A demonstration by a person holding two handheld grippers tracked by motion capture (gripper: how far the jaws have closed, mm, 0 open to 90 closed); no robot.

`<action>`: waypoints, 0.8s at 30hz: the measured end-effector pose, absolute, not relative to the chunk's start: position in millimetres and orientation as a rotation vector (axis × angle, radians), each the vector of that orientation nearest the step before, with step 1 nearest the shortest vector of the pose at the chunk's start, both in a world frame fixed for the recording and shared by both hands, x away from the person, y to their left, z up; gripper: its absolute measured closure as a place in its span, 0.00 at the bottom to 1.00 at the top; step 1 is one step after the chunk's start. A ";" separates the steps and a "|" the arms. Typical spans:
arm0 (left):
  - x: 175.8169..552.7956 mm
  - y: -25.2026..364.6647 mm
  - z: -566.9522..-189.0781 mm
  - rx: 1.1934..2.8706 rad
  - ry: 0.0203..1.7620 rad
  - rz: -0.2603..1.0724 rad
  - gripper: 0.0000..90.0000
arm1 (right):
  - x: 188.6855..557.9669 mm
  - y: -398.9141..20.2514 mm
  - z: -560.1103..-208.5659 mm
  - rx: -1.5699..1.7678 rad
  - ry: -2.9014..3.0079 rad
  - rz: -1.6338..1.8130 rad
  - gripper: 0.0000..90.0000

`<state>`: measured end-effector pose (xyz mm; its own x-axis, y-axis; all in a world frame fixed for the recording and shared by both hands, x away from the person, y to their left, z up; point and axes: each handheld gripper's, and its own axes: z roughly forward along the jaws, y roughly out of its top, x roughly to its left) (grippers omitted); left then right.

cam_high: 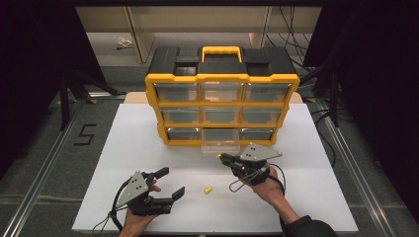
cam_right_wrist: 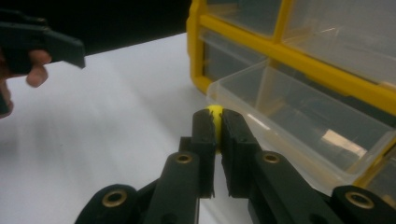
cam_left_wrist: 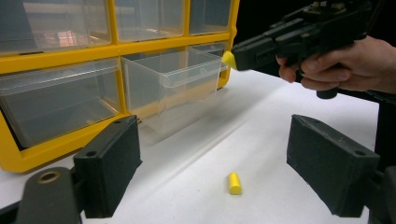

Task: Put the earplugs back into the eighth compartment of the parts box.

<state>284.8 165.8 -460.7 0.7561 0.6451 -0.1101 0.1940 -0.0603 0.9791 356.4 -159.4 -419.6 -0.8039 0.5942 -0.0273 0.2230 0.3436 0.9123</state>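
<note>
A yellow and black drawer organiser (cam_high: 222,79) stands at the back of the white table, its bottom middle clear drawer (cam_high: 221,141) pulled out. My right gripper (cam_high: 221,157) is shut on a small yellow plug (cam_right_wrist: 215,112) just beside the open drawer's (cam_right_wrist: 299,112) front corner; the same plug (cam_left_wrist: 228,59) shows at that gripper's tip in the left gripper view. A second yellow plug (cam_high: 208,190) lies on the table between the hands. My left gripper (cam_high: 171,183) stands open at the front left, its pads (cam_left_wrist: 109,158) wide apart, with the loose plug (cam_left_wrist: 234,183) lying ahead of them.
The white table top (cam_high: 123,148) has free room on both sides of the organiser. The other clear drawers (cam_left_wrist: 56,100) are pushed in. Metal rails and dark floor (cam_high: 44,163) flank the table, with a marked "5" (cam_high: 85,134) at the left.
</note>
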 end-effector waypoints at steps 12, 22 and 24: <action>284.7 166.0 -460.6 1.621 0.683 0.424 0.19 | 375.8 -164.3 -412.6 0.804 2.169 1.427 0.94; 284.8 165.8 -460.7 1.623 0.681 0.428 0.20 | 389.4 -168.1 -412.6 0.876 2.117 1.412 0.93; 284.8 165.8 -460.7 1.624 0.680 0.427 0.20 | 391.6 -167.7 -412.6 0.886 2.114 1.403 0.93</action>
<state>284.8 165.8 -460.7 0.7567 0.6457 -0.1026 0.1873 -0.0638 0.9802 391.6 -167.7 -412.6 -0.6925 0.7212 -0.0178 0.2636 0.2759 0.9243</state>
